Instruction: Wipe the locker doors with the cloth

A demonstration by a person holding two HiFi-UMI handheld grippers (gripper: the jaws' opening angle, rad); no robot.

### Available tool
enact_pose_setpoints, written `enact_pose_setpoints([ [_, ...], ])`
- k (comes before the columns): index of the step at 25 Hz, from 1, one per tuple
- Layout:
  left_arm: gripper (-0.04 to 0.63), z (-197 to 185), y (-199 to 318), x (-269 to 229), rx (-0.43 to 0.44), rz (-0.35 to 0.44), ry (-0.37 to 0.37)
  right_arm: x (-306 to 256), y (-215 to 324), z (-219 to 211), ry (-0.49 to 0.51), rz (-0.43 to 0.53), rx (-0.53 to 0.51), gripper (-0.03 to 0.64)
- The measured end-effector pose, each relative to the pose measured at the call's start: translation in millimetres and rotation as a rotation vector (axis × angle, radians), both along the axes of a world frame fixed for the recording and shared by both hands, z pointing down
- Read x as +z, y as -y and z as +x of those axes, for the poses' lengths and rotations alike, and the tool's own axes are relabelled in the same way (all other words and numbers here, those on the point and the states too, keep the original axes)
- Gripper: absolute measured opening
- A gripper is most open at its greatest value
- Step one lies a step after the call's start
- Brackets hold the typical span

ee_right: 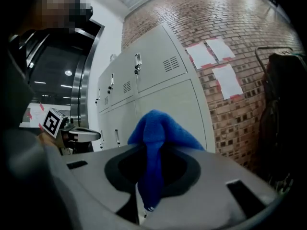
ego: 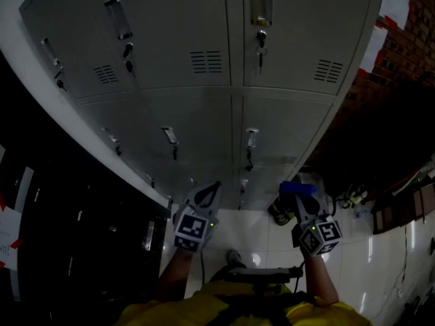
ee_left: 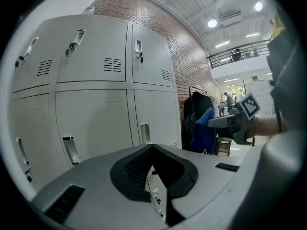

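**Head view.** Dim, steeply foreshortened bank of grey locker doors (ego: 204,114), its upper row cut off by the frame edge. The left gripper (ego: 209,190) and right gripper (ego: 299,194) are both held low in front of the bottom row. The right gripper's tips are hidden under a blue cloth (ego: 298,187). Contact between cloth and door cannot be judged here. The person's forearms and a yellow garment (ego: 204,310) are cropped at the bottom edge.

**Left gripper view.** The left gripper (ee_left: 153,147) has its jaws pressed together at the tip, with nothing between them. Its body hides the lowest part of the locker doors (ee_left: 96,123). The right gripper (ee_left: 225,122) carries the cloth (ee_left: 204,128) off the bank's right-hand edge, in front of dark hanging items that are hard to make out.

**Right gripper view.** The right gripper (ee_right: 151,152) has its jaws clamped on the cloth (ee_right: 160,128), which bunches above them and trails down through the gap. The cloth masks the fingertips and part of the lower locker doors (ee_right: 177,104). The left gripper (ee_right: 81,134) shows small at the left. Paper sheets (ee_right: 216,56) hang on the brick wall (ee_right: 249,114), print illegible.
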State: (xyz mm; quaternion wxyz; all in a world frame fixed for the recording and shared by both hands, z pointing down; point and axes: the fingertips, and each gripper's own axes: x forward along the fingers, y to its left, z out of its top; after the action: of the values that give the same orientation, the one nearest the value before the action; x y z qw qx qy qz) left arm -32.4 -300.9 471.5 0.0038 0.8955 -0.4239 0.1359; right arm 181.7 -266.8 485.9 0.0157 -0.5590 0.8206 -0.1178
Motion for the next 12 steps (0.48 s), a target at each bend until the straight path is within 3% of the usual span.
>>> enact_pose_setpoints([
  [6, -0.008, -11.2, -52.2, -7.9, -0.028, 0.02, 0.007, -33.7, -42.4, -34.1, -0.006, 0.085, -0.077, 0.066],
  [12, -0.008, -4.7, -157.1, -13.1, -0.009, 0.058, 0.021, -37.7, -156.7, -28.5, 0.01, 0.119, -0.043, 0.066],
])
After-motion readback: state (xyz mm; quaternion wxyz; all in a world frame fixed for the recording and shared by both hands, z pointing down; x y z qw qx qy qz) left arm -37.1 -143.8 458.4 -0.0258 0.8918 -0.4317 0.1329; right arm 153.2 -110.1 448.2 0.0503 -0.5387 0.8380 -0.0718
